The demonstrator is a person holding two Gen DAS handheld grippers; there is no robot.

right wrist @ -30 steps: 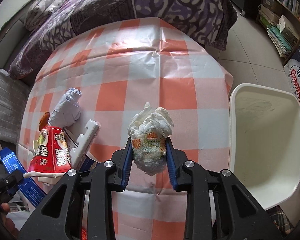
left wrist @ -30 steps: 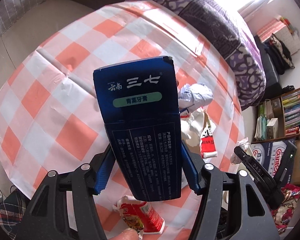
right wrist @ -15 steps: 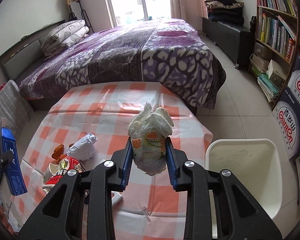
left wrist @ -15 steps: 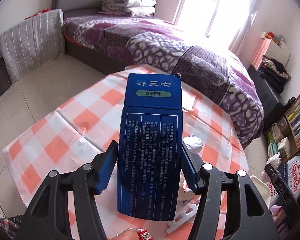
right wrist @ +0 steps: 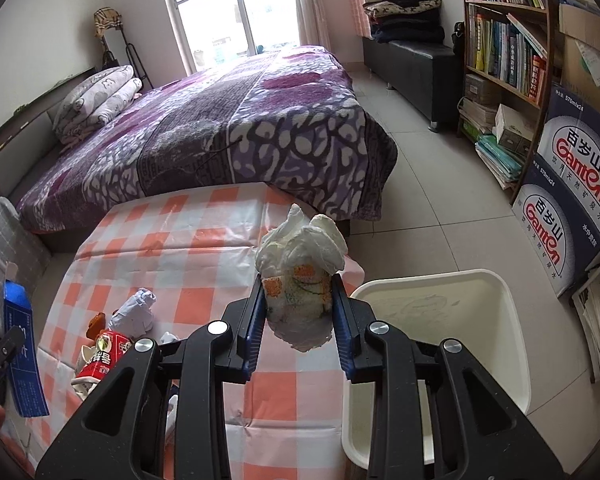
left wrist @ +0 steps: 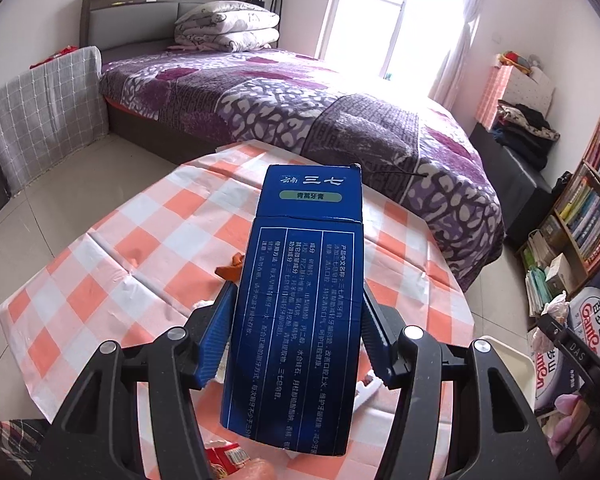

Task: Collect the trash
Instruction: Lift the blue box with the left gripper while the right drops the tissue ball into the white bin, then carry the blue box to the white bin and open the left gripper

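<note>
Tabletop, orange-white checked plastic cloth, beside purple patterned bed. Left hand-held gripper grasping blue cardboard toothpaste box; right hand-held gripper grasping crumpled white printed wrapper.

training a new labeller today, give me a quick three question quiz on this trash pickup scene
1. True or false: the right gripper is empty.
2. What does the left gripper carry? A) a red snack packet B) a blue toothpaste box C) a book
3. Fill in: the white bin stands on the floor beside the ____.

Key
1. False: its fingers press on a crumpled wad of white paper.
2. B: the blue toothpaste box stands upright between the fingers, whose pads touch its sides; the red snack packet lies on the table.
3. Table, the one with the orange and white checked cloth.
</note>
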